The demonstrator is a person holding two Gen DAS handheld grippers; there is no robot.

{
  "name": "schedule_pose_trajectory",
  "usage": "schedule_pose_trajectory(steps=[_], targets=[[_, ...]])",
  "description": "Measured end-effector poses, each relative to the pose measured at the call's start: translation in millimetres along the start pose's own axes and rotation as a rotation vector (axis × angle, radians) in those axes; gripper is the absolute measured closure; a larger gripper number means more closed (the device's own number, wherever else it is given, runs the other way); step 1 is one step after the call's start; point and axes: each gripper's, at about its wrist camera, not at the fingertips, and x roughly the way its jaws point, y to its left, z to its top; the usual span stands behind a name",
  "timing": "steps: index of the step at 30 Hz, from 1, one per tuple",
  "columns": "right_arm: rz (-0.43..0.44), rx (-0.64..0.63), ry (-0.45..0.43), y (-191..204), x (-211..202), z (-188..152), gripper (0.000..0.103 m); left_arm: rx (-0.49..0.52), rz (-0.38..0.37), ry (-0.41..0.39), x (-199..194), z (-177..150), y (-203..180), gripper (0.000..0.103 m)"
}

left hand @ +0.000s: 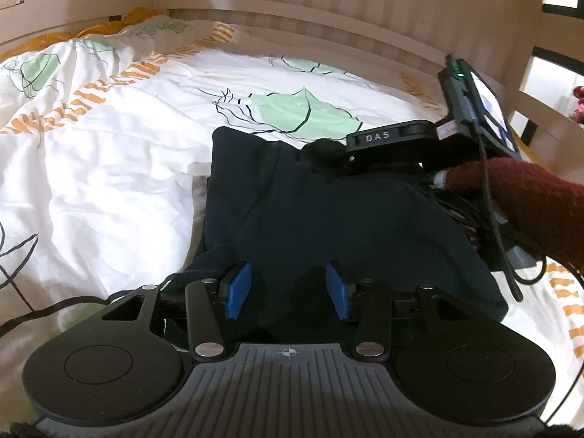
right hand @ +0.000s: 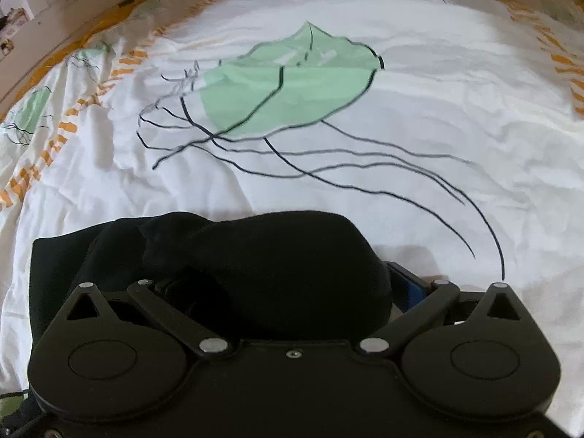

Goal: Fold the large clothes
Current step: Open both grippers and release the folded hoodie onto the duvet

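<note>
A dark navy garment (left hand: 328, 215) lies folded into a compact shape on the bed. My left gripper (left hand: 288, 290) is open, its blue pads (left hand: 239, 288) spread just above the garment's near edge, holding nothing. My right gripper (left hand: 328, 153) reaches in from the right onto the garment's far right part. In the right wrist view a bulge of the dark cloth (right hand: 277, 266) fills the space between its wide-spread jaws and hides the left finger; only the blue right pad (right hand: 407, 286) shows. The right gripper (right hand: 277, 292) is open around the cloth.
The bed is covered with a white duvet (left hand: 109, 182) printed with green jellyfish and orange stripes. A white slatted bed frame (left hand: 328, 14) curves around the far side. A hand in a dark red glove (left hand: 529, 200) holds the right gripper, with black cables beside it.
</note>
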Motion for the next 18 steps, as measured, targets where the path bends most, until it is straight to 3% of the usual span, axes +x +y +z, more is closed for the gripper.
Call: schedule_pose_trajectory(steps=[4, 11, 12, 14, 15, 18], targets=[[0.057, 0.048, -0.084, -11, -20, -5, 0.001, -0.016, -0.017, -0.014, -3, 0, 3, 0.057], [0.038, 0.015, -0.343, -11, -95, -16, 0.001, -0.058, -0.033, -0.043, -12, 6, 10, 0.043], [0.043, 0.020, -0.367, -11, -105, -16, 0.001, -0.066, -0.031, -0.050, -15, 7, 11, 0.036], [0.028, 0.023, -0.409, -10, -125, -18, 0.001, -0.069, -0.031, -0.066, -23, 12, 10, 0.007], [0.013, 0.019, -0.422, -7, -132, -19, 0.001, -0.067, -0.015, -0.072, -28, 15, 9, 0.000], [-0.023, -0.002, -0.458, 0, -155, -29, 0.001, -0.074, -0.001, -0.098, -46, 21, 10, 0.000]])
